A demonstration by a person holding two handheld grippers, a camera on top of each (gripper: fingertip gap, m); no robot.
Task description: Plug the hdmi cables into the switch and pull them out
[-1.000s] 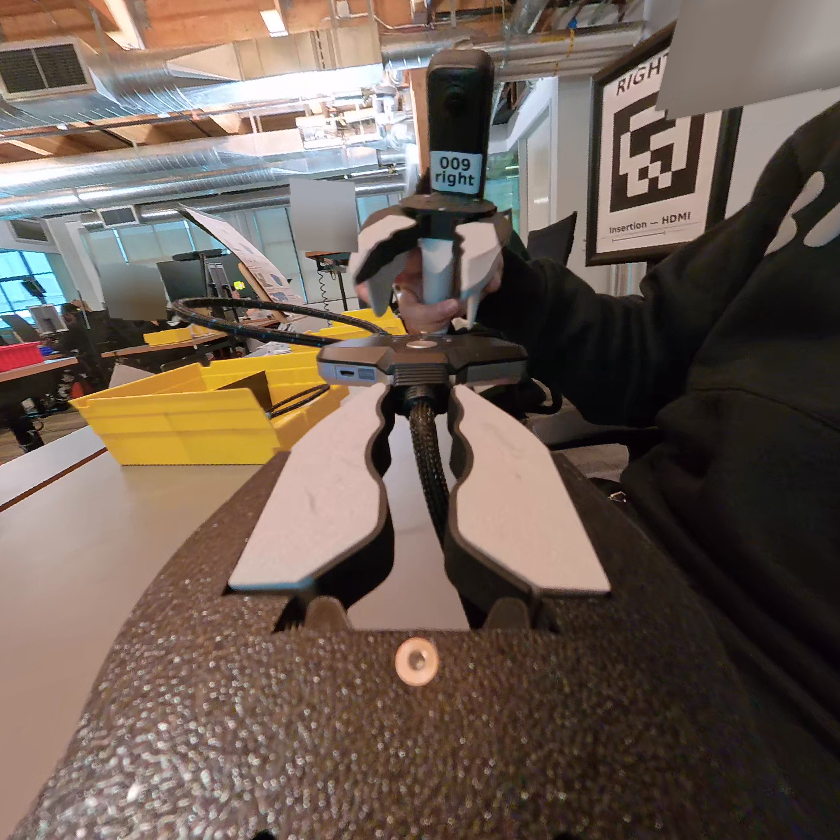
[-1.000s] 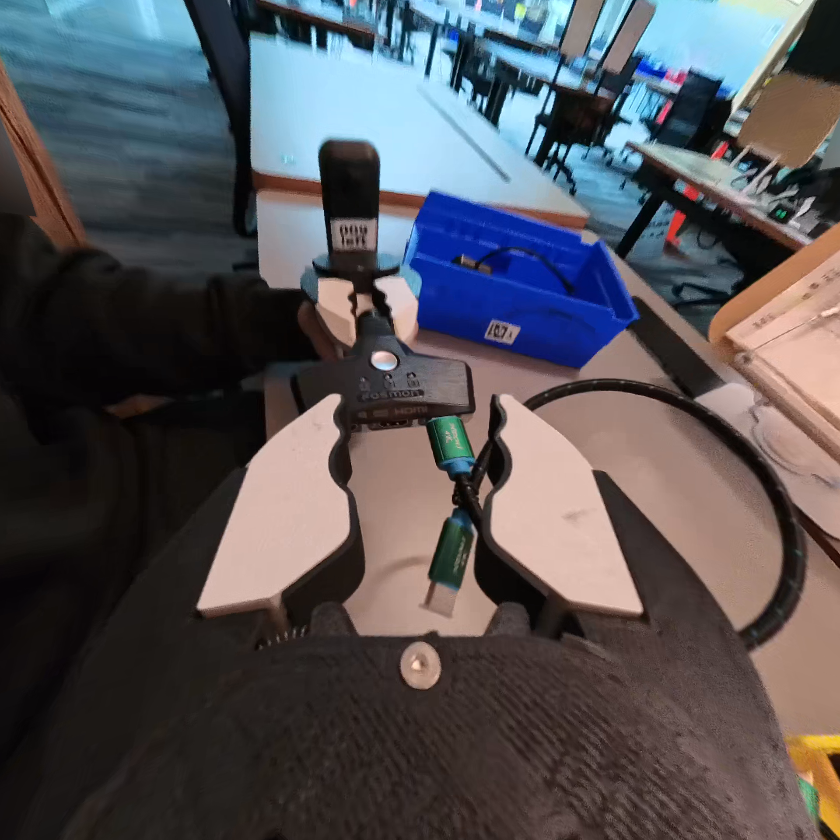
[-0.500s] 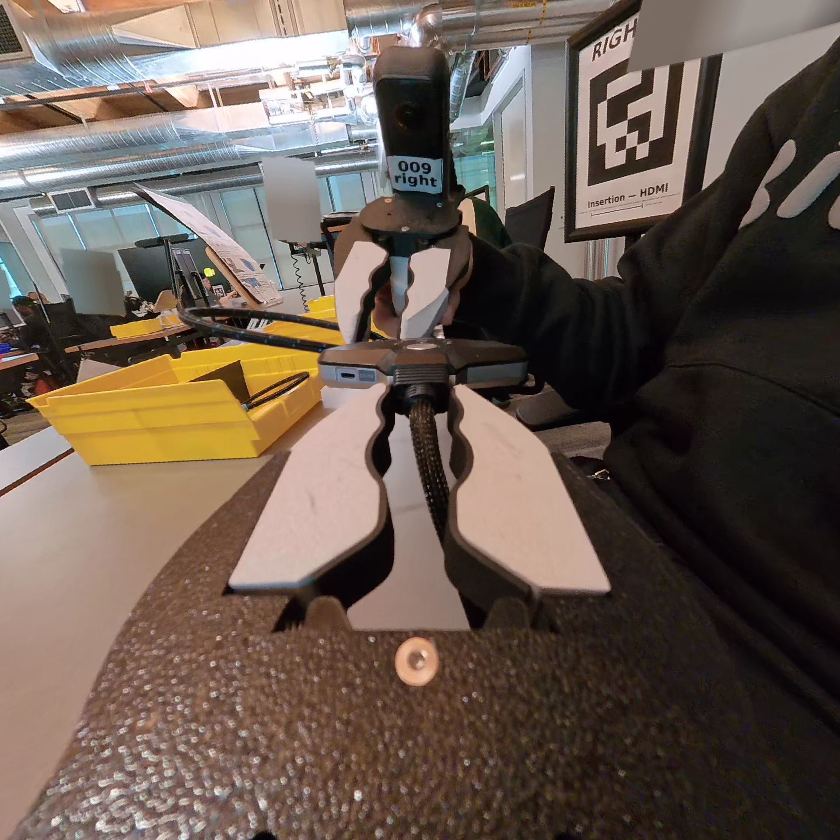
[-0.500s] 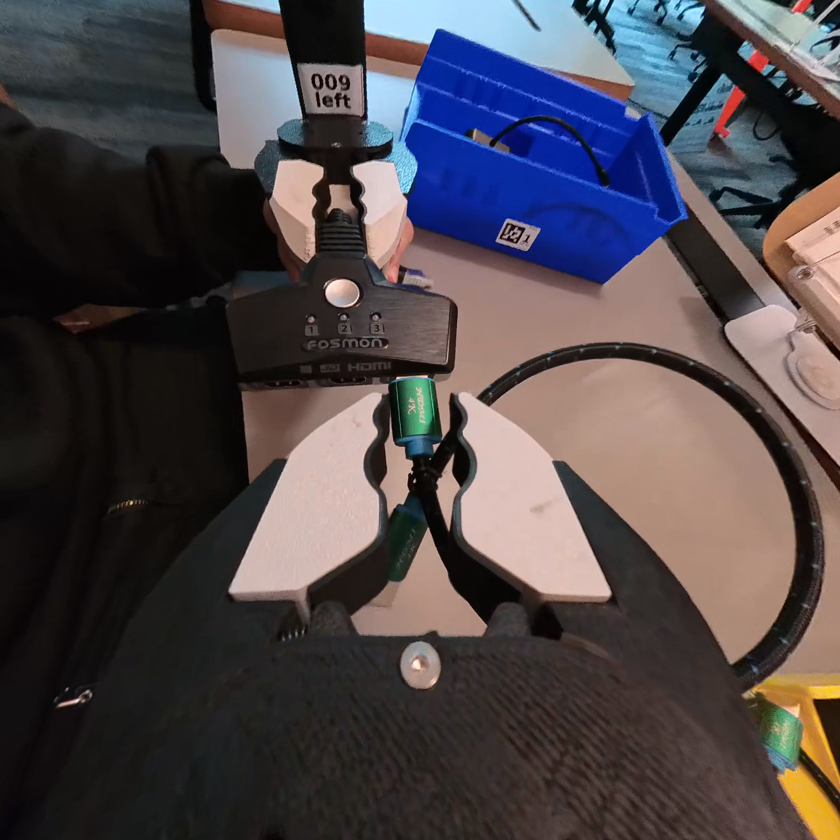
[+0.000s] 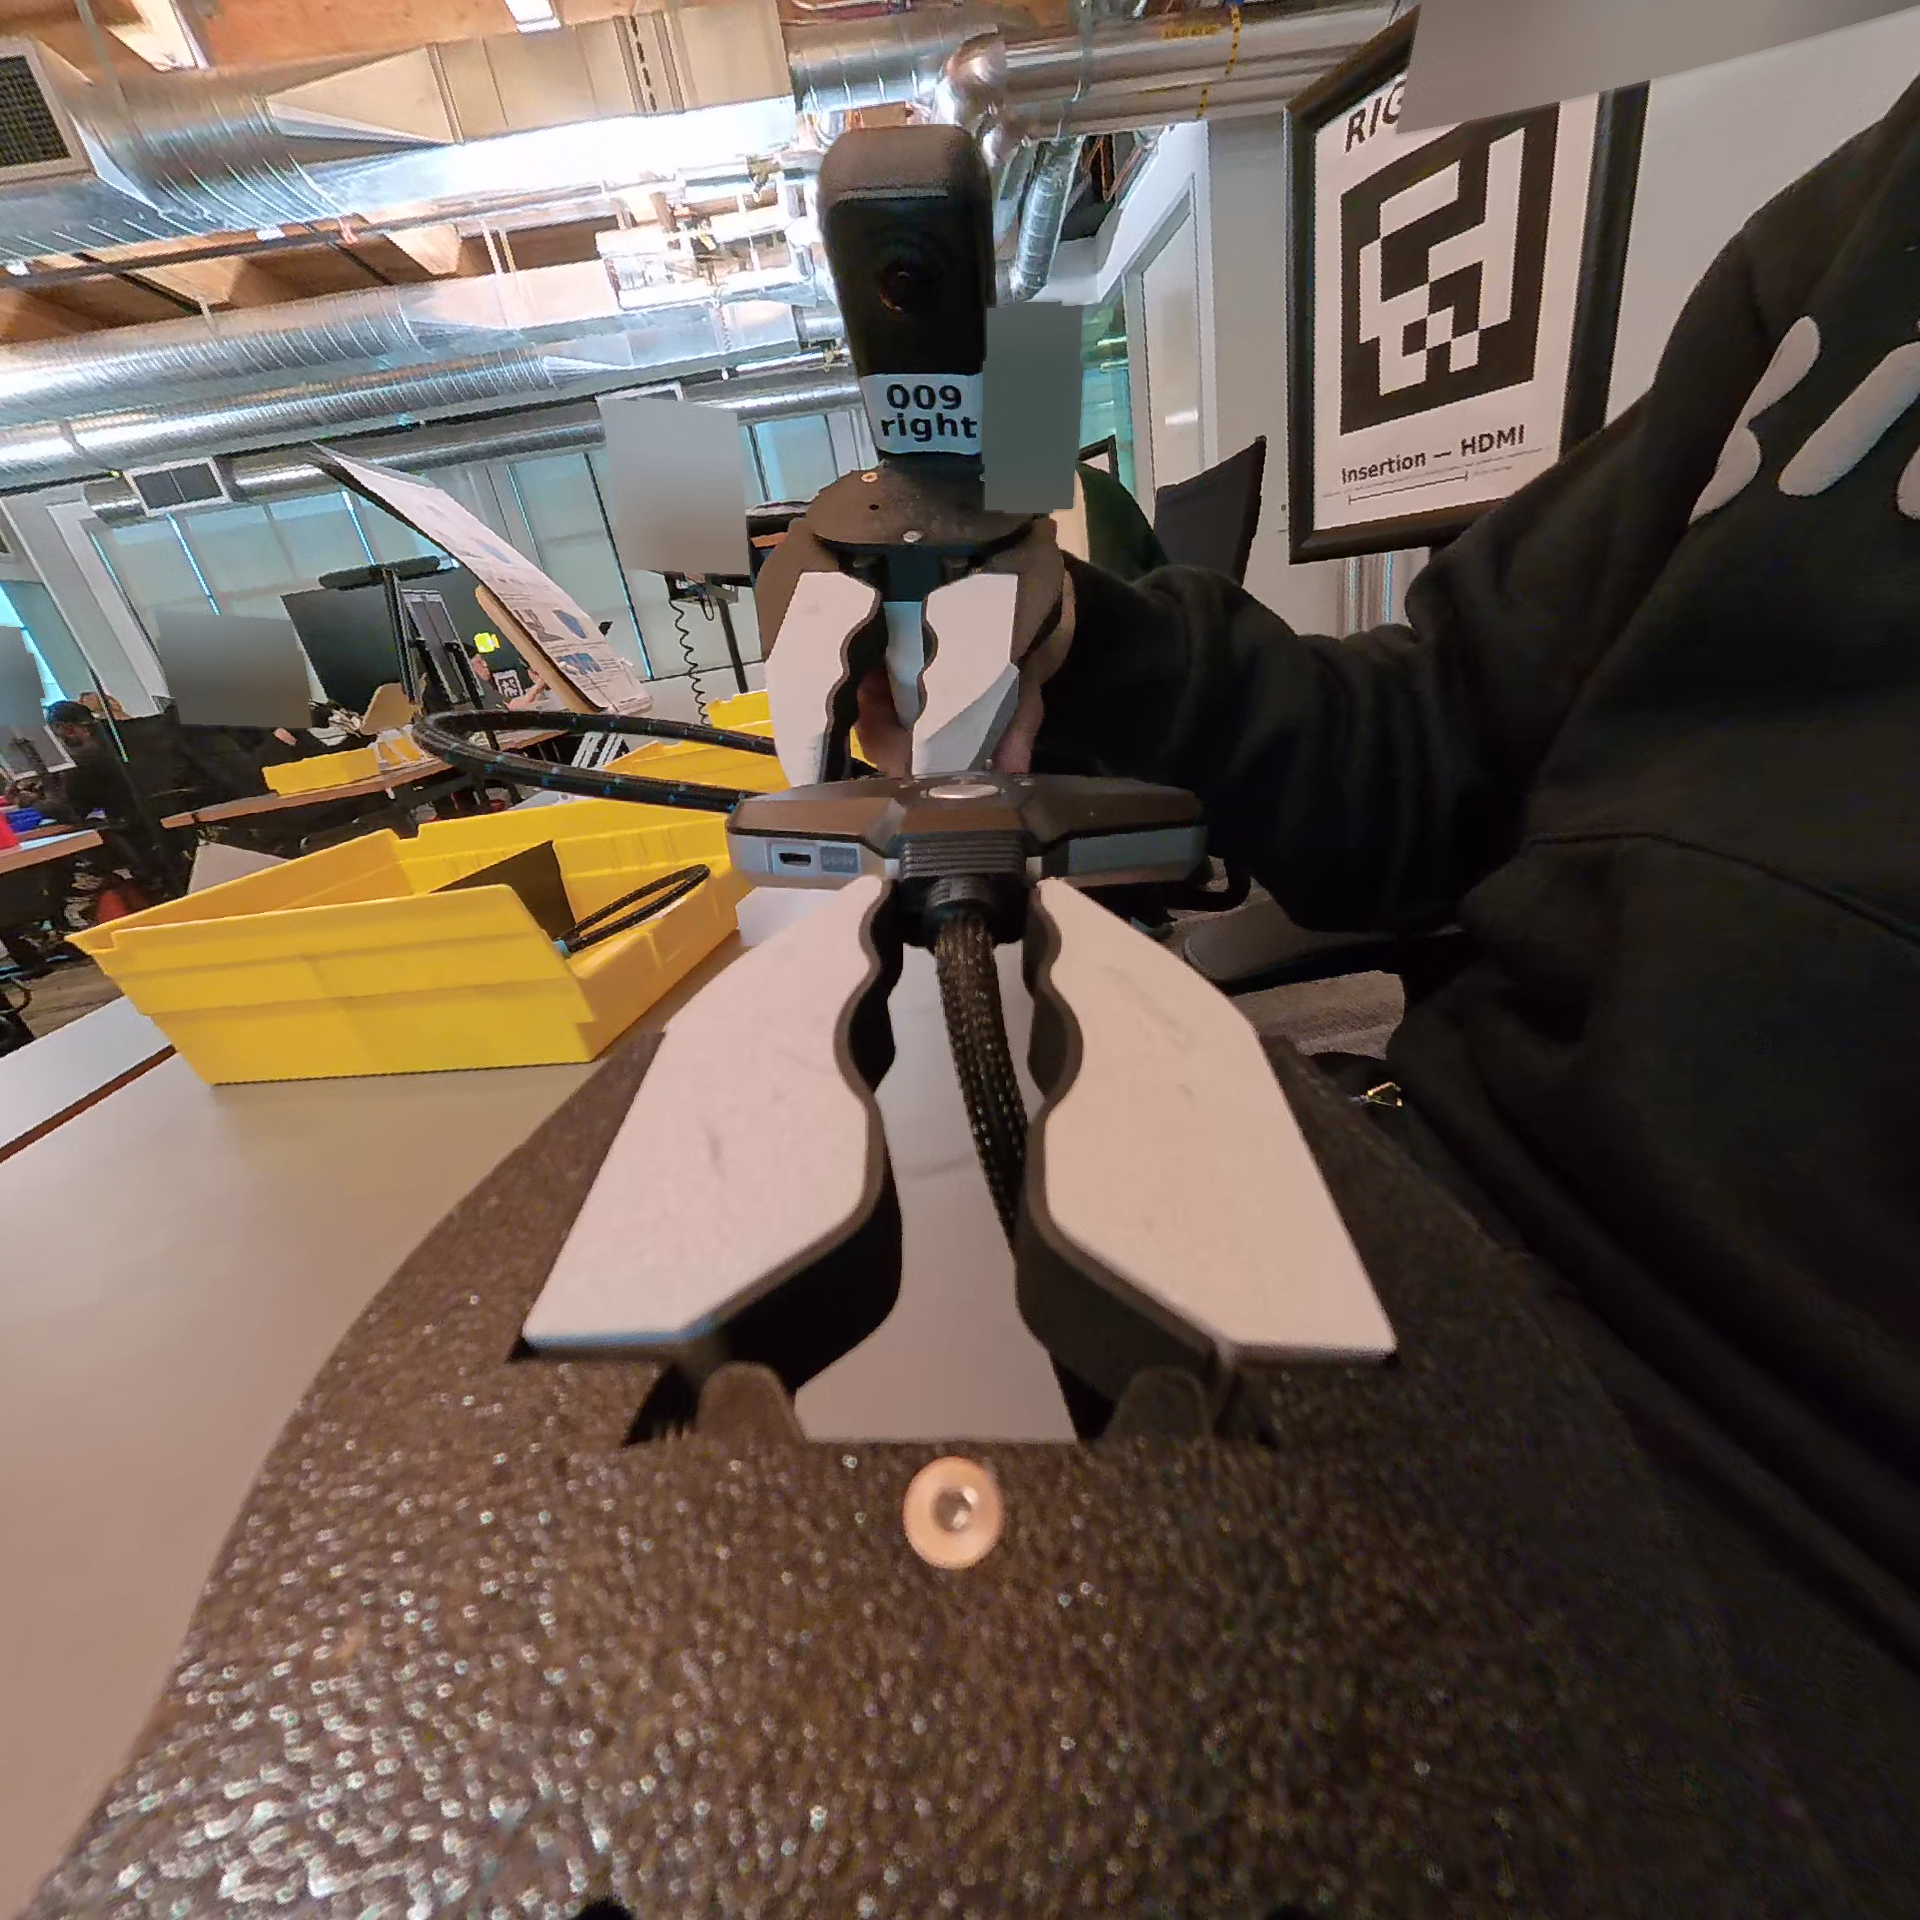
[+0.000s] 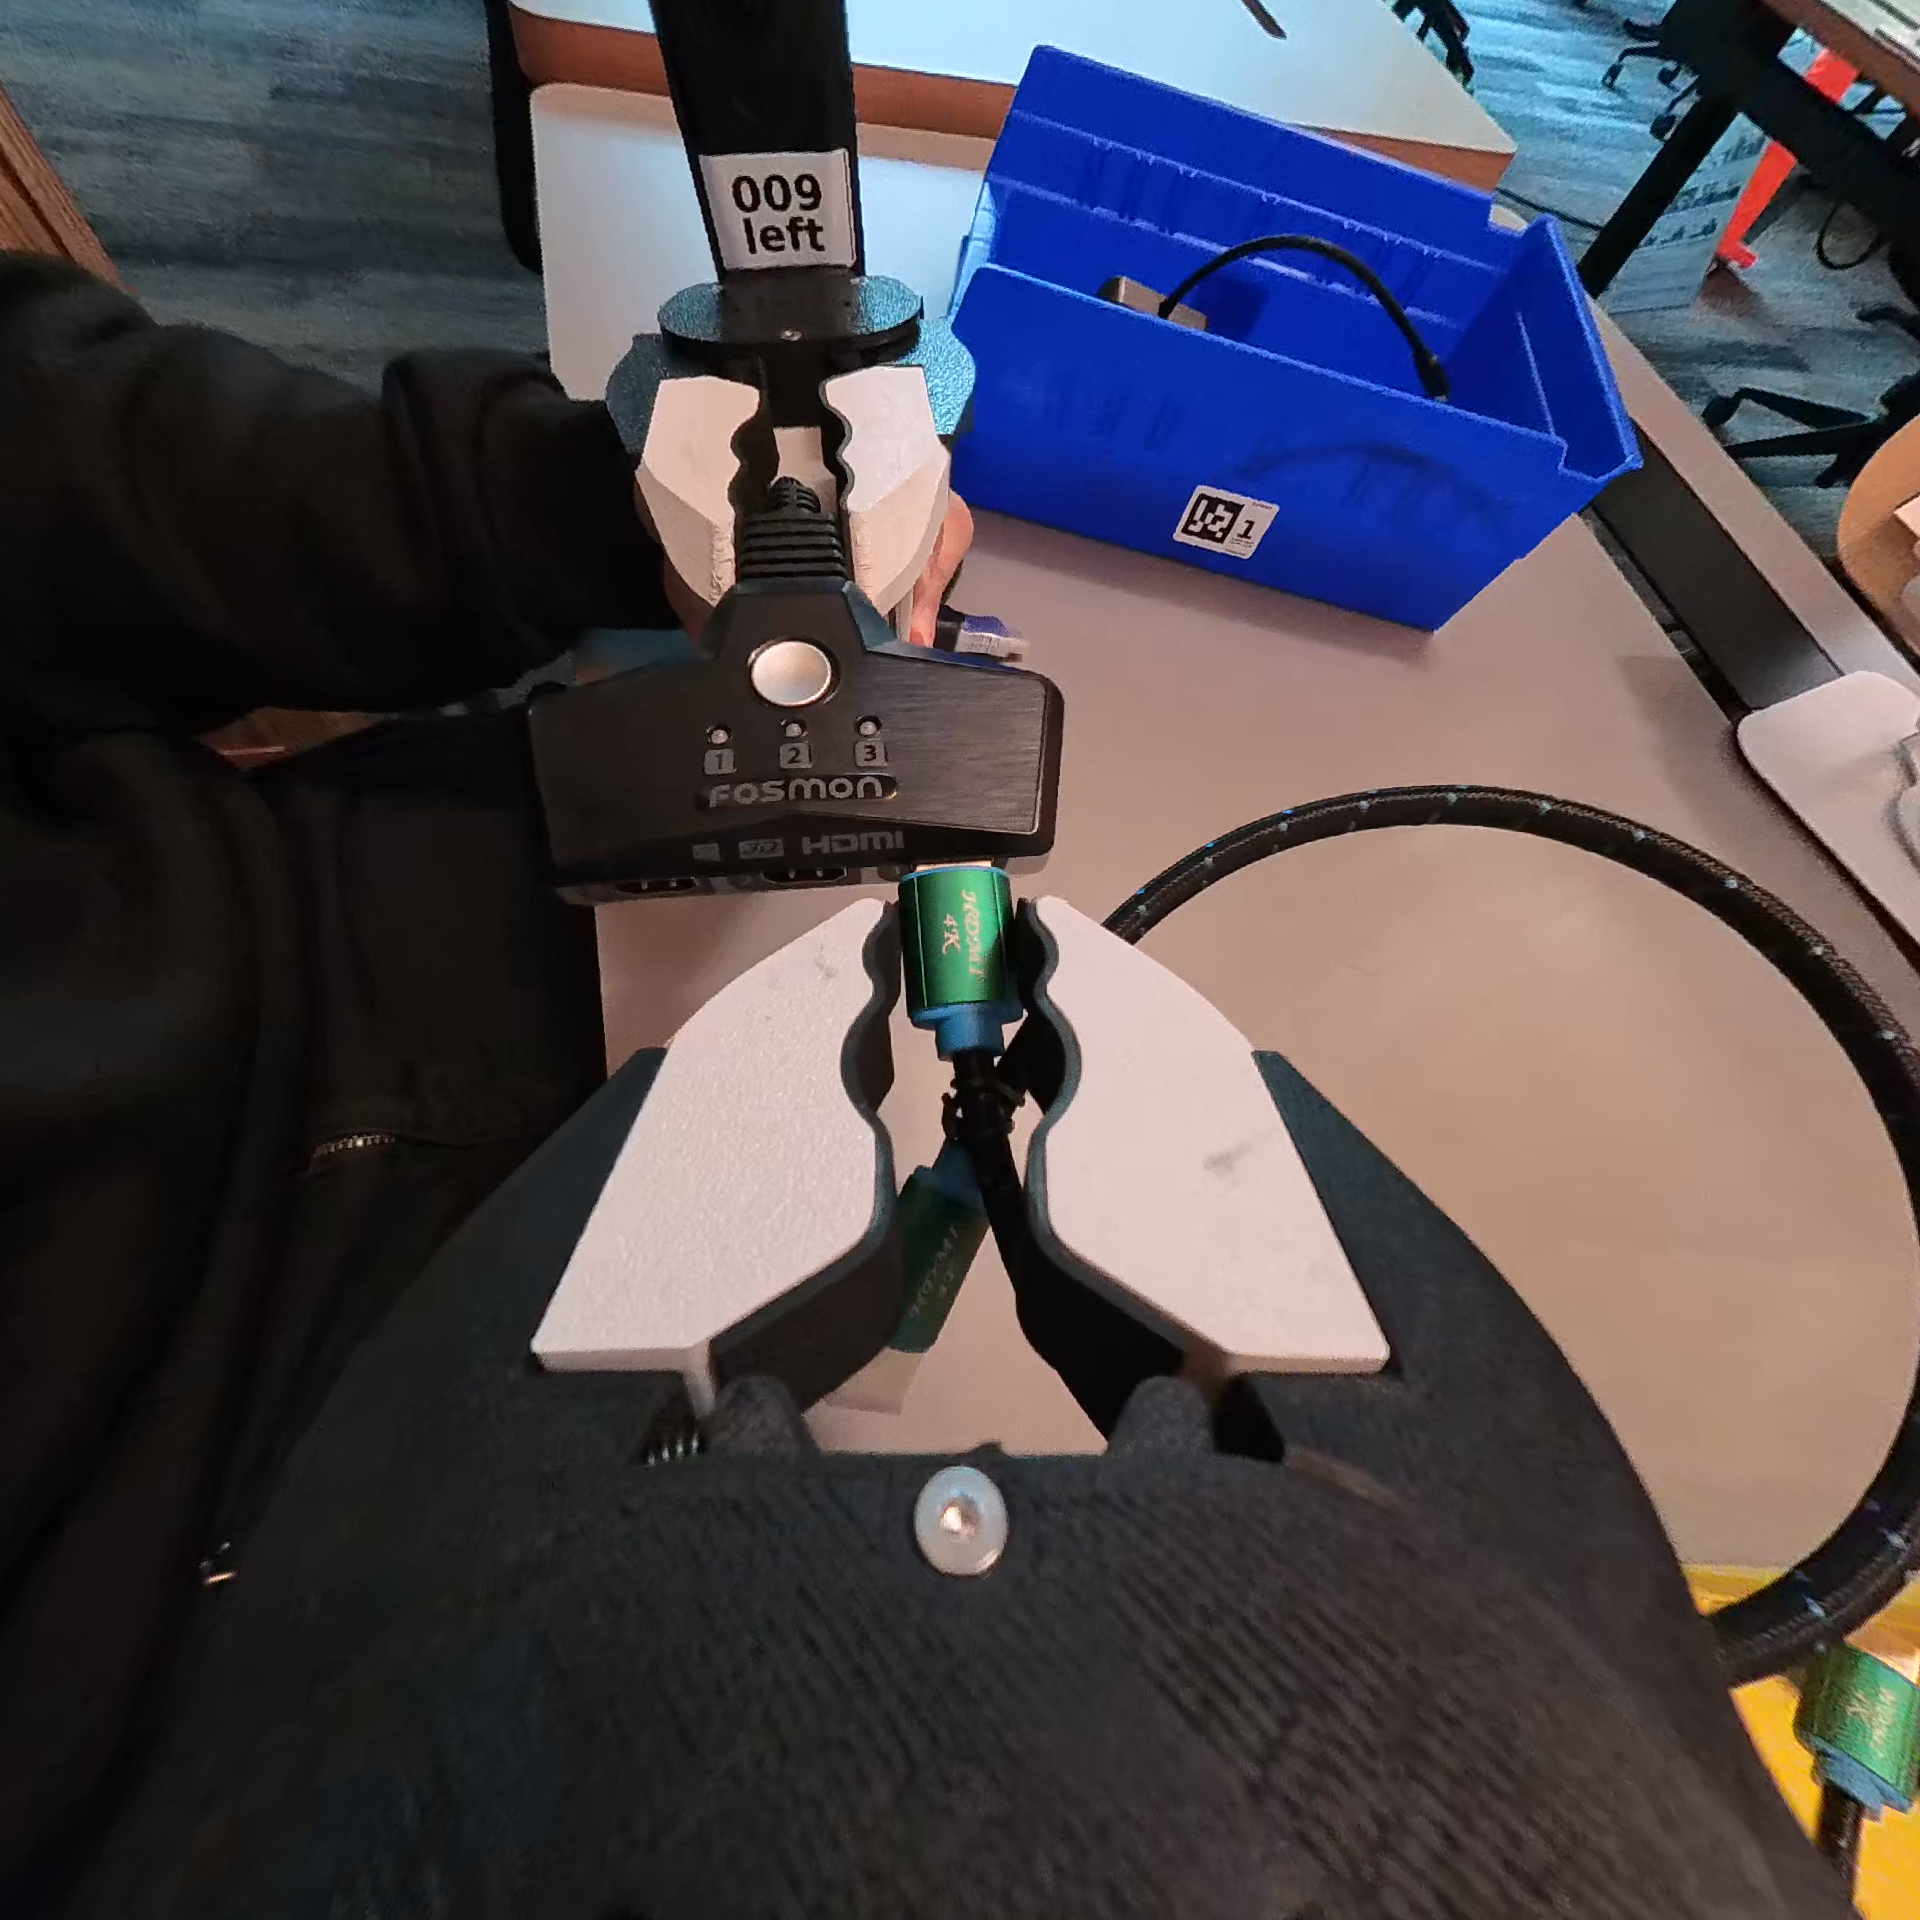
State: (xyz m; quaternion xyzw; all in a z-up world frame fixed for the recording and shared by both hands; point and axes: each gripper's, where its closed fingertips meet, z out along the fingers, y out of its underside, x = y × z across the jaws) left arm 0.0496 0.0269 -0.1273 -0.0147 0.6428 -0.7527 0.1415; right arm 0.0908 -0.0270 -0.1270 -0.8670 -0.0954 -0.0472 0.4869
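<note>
The black HDMI switch [image 6: 795,769] is held above the table edge by its ribbed cable stub. My left gripper [image 5: 961,896] is shut on that stub, just behind the switch [image 5: 966,821]; it shows from the front in the right wrist view [image 6: 790,499]. My right gripper [image 6: 956,916] is shut on a green HDMI plug [image 6: 951,966] that sits in the switch's right-hand port, with a sliver of its metal tip showing. Its black braided cable [image 6: 1558,821] loops out to the right. A second green plug [image 6: 935,1262] hangs lower between my right fingers.
A blue bin [image 6: 1278,436] holding a black cable stands on the grey table [image 6: 1403,1039] beyond the switch. A yellow bin [image 5: 364,966] with a cable is at the left. Another green plug [image 6: 1860,1714] lies at the lower right. A person's dark sleeves flank both grippers.
My right gripper went from open around the green plug to shut on it and moved closer to the switch. My left gripper kept its hold on the switch's cable stub.
</note>
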